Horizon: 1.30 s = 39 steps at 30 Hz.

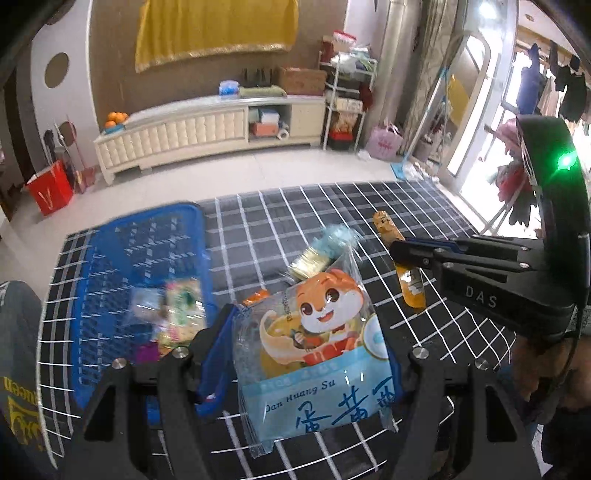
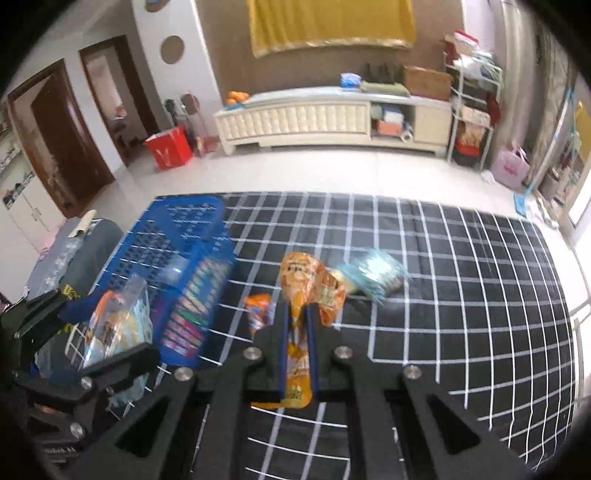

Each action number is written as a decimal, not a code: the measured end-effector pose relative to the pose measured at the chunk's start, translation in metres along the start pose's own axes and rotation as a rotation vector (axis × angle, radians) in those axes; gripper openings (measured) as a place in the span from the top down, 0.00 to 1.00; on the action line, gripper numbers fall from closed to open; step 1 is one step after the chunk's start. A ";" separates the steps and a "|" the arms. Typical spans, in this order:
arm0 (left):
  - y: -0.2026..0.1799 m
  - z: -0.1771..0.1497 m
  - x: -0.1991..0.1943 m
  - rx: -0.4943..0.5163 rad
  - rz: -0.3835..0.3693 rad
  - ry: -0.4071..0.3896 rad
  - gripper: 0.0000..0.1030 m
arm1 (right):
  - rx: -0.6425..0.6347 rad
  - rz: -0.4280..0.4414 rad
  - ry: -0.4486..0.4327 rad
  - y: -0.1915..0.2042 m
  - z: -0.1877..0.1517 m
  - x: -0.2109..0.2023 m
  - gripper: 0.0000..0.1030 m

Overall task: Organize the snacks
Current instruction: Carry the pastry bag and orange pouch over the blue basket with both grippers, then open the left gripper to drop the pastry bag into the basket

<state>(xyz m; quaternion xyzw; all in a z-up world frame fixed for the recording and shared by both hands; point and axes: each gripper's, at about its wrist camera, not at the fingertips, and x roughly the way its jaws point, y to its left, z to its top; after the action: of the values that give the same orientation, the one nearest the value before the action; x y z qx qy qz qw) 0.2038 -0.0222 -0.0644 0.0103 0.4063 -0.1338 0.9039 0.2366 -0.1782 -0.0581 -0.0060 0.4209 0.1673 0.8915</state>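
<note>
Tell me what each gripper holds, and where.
Left gripper: light-blue squirrel snack bag, clamped by its side edges. Right gripper: orange snack packet, pinched at its lower half.

1. Yellow cloth (image 2: 330, 24) hangs on the brown back wall (gold trim along its lower edge).
2. Long cream cabinet (image 2: 295, 122) below it; oranges (image 2: 237, 97) at its left end.
3. Red bag (image 2: 168, 147) on the pale floor.
4. White metal shelf rack (image 1: 347, 99), crammed.
5. Pink bag (image 1: 386, 142) beside the rack.
6. Clothes (image 1: 554, 92) hanging outside the glass door.

Light-blue squirrel packet (image 1: 317, 354) and orange packet (image 2: 301, 314) held above checked cloth, beside blue basket (image 1: 140, 266).
</note>
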 end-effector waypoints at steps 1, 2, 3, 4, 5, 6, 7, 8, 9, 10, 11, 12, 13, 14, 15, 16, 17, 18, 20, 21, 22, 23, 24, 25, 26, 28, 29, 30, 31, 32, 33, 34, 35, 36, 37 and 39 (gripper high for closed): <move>0.008 0.001 -0.008 -0.006 0.014 -0.014 0.36 | -0.012 0.014 -0.008 0.009 0.004 -0.001 0.89; 0.015 0.002 -0.013 -0.011 0.026 -0.022 0.36 | -0.020 0.024 -0.013 0.014 0.006 -0.001 0.89; 0.023 0.003 -0.017 -0.018 0.036 -0.028 0.36 | -0.029 0.033 -0.018 0.020 0.008 -0.001 0.89; 0.035 0.003 -0.022 -0.030 0.047 -0.032 0.36 | -0.041 0.046 -0.023 0.029 0.011 0.001 0.88; 0.044 0.004 -0.025 -0.038 0.057 -0.032 0.36 | -0.048 0.054 -0.024 0.034 0.013 0.002 0.88; 0.054 0.004 -0.028 -0.044 0.069 -0.032 0.36 | -0.056 0.065 -0.024 0.041 0.015 0.004 0.88; 0.062 0.004 -0.030 -0.049 0.081 -0.032 0.36 | -0.064 0.074 -0.023 0.048 0.017 0.008 0.88; 0.072 0.004 -0.032 -0.054 0.096 -0.031 0.36 | -0.070 0.082 -0.021 0.053 0.019 0.010 0.89; 0.077 0.004 -0.035 -0.056 0.105 -0.029 0.36 | -0.079 0.091 -0.018 0.061 0.022 0.015 0.88; 0.088 0.003 -0.036 -0.063 0.118 -0.025 0.36 | -0.087 0.099 -0.015 0.067 0.024 0.020 0.88; 0.092 0.004 -0.035 -0.065 0.123 -0.021 0.36 | -0.092 0.106 -0.012 0.072 0.025 0.021 0.88; 0.102 0.003 -0.034 -0.069 0.128 -0.012 0.36 | -0.098 0.112 -0.008 0.077 0.026 0.025 0.88; 0.109 0.003 -0.031 -0.072 0.132 -0.003 0.36 | -0.104 0.118 -0.004 0.082 0.027 0.029 0.88; 0.114 0.002 -0.028 -0.075 0.136 0.004 0.36 | -0.110 0.122 0.002 0.087 0.028 0.033 0.88; 0.119 0.002 -0.026 -0.077 0.142 0.011 0.36 | -0.115 0.129 0.009 0.092 0.030 0.039 0.88; 0.126 0.001 -0.023 -0.076 0.147 0.021 0.36 | -0.120 0.134 0.015 0.097 0.031 0.042 0.88; 0.131 0.001 -0.020 -0.077 0.148 0.029 0.36 | -0.125 0.138 0.021 0.100 0.032 0.046 0.88; 0.137 0.000 -0.015 -0.076 0.146 0.042 0.36 | -0.131 0.141 0.027 0.103 0.033 0.051 0.88; 0.144 0.001 -0.007 -0.072 0.143 0.058 0.36 | -0.139 0.145 0.039 0.112 0.034 0.058 0.88; 0.145 0.001 -0.002 -0.070 0.143 0.066 0.36 | -0.141 0.146 0.044 0.114 0.035 0.062 0.88; 0.149 0.001 0.002 -0.070 0.145 0.071 0.36 | -0.142 0.147 0.050 0.116 0.036 0.067 0.88; 0.150 0.001 0.006 -0.071 0.147 0.078 0.36 | -0.142 0.149 0.057 0.118 0.036 0.070 0.88; 0.153 0.001 0.011 -0.070 0.144 0.089 0.36 | -0.143 0.150 0.063 0.119 0.035 0.072 0.88; 0.156 0.000 0.016 -0.073 0.143 0.100 0.36 | -0.146 0.149 0.070 0.120 0.035 0.075 0.88; 0.159 0.000 0.021 -0.073 0.145 0.110 0.35 | -0.150 0.147 0.076 0.122 0.034 0.078 0.88; 0.159 -0.002 0.030 -0.064 0.151 0.128 0.35 | -0.153 0.147 0.084 0.122 0.033 0.082 0.88; 0.158 -0.003 0.033 -0.057 0.159 0.134 0.35 | -0.152 0.149 0.088 0.122 0.032 0.084 0.88; 0.158 -0.005 0.036 -0.052 0.167 0.141 0.35 | -0.147 0.154 0.094 0.121 0.031 0.086 0.88; 0.157 -0.006 0.040 -0.045 0.172 0.147 0.35 | -0.136 0.165 0.104 0.119 0.031 0.088 0.88; 0.157 -0.007 0.042 -0.047 0.171 0.150 0.35 | -0.128 0.171 0.109 0.118 0.030 0.089 0.88; 0.158 -0.008 0.044 -0.052 0.168 0.153 0.34 | -0.122 0.173 0.111 0.117 0.030 0.089 0.88; 0.160 -0.008 0.047 -0.061 0.164 0.157 0.34 | -0.122 0.172 0.110 0.117 0.029 0.088 0.88; 0.161 -0.007 0.049 -0.064 0.162 0.162 0.34 | -0.123 0.171 0.109 0.117 0.029 0.087 0.88; 0.162 -0.007 0.051 -0.064 0.158 0.171 0.33 | -0.125 0.170 0.107 0.118 0.028 0.086 0.88; 0.162 -0.007 0.053 -0.062 0.156 0.181 0.33 | -0.129 0.165 0.105 0.119 0.027 0.084 0.88; 0.160 -0.006 0.054 -0.055 0.162 0.189 0.32 | -0.142 0.150 0.098 0.119 0.027 0.081 0.88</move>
<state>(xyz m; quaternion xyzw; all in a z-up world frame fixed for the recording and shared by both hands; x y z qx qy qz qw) 0.2738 0.1206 -0.1232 0.0308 0.4912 -0.0474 0.8692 0.2680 -0.0382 -0.0860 -0.0458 0.4505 0.2626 0.8521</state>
